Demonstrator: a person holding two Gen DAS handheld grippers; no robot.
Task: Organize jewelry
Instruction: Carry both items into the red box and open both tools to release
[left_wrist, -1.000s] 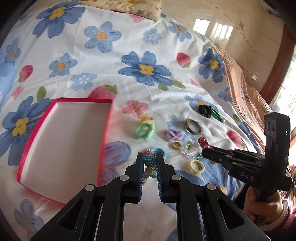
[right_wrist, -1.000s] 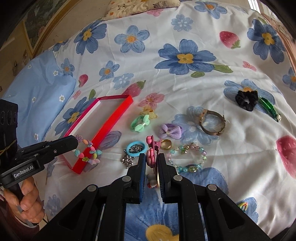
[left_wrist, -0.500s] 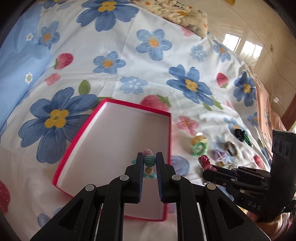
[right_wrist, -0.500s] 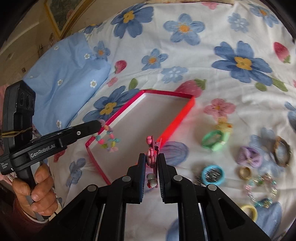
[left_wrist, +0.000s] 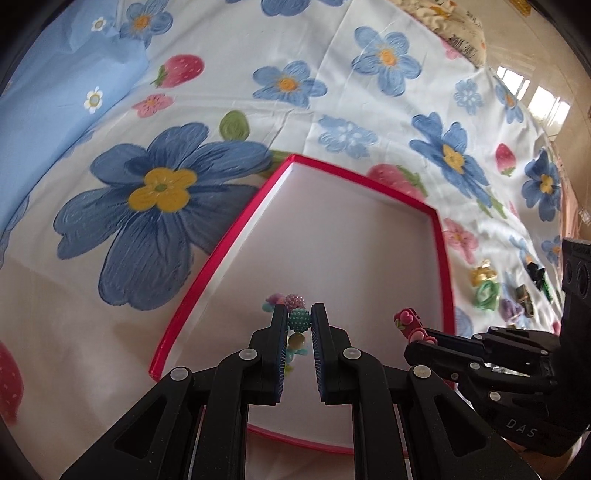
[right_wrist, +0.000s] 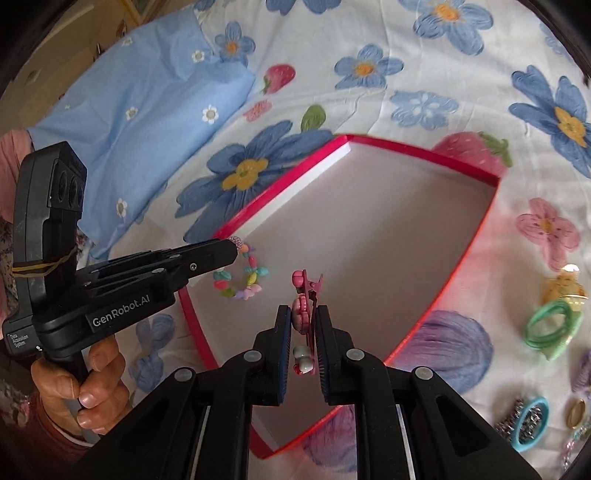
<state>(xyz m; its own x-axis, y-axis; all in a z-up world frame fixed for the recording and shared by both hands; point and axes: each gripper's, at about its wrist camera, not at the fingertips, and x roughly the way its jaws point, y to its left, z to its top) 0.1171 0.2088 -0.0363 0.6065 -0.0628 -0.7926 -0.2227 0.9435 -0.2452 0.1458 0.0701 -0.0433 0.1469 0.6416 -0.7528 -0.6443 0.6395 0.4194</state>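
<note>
Flowers and strawberries cover the bed sheet (left_wrist: 332, 66), and a red box (right_wrist: 495, 181) lies on it. Nothing is in the box yet. The left claw (left_wrist: 300, 321) pinches a bead bracelet (right_wrist: 240, 277) over the box. The right claw (right_wrist: 303, 325) pinches a pink clip (right_wrist: 304, 295) over it too. Both look ready to drop. More jewelry (right_wrist: 546, 325) waits on the sheet beside the box. One claw says "GenRobot.AI", the other "DAS".
</note>
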